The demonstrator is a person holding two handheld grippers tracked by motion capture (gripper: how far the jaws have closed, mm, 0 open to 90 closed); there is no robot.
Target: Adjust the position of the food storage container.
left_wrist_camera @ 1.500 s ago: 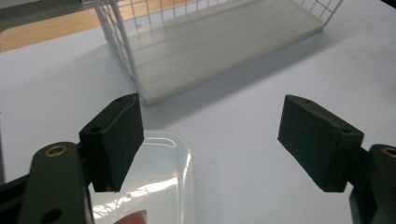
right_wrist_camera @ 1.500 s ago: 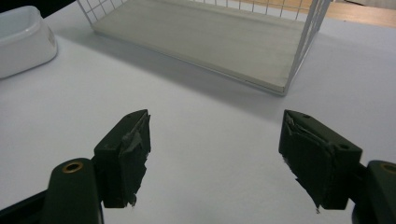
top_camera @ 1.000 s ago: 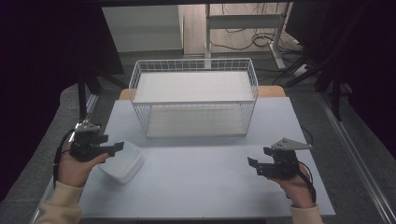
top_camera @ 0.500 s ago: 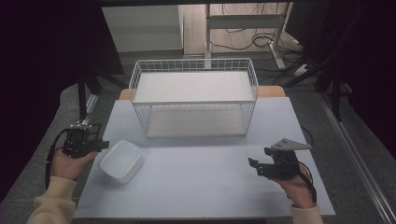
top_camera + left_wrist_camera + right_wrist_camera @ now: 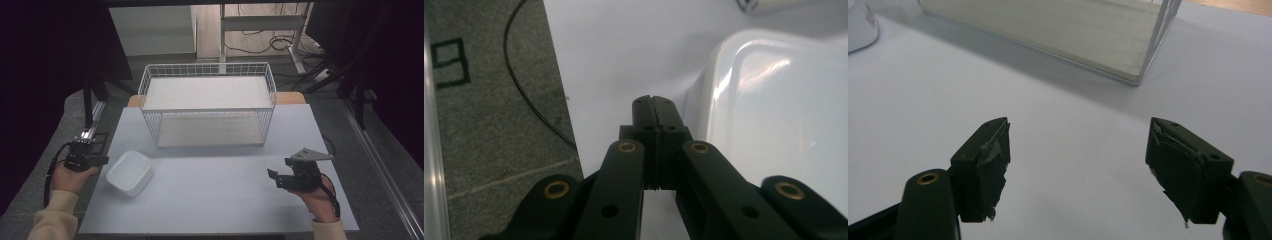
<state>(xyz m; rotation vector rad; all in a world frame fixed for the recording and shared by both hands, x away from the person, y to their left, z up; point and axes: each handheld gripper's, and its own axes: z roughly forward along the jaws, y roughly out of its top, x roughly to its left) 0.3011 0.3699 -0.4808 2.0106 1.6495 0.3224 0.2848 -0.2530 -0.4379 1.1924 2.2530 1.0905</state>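
My left gripper sits just left of the white dish, jaws just pressed together on nothing. The dish lies near the wire basket's front-left corner. My right gripper hangs well right of the dish, jaws spread.

Grey speckled floor, dark curtains, cables behind table

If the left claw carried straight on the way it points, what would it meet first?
Probably the white dish: the shut left claw sits at its rim over the table, though contact is unclear.
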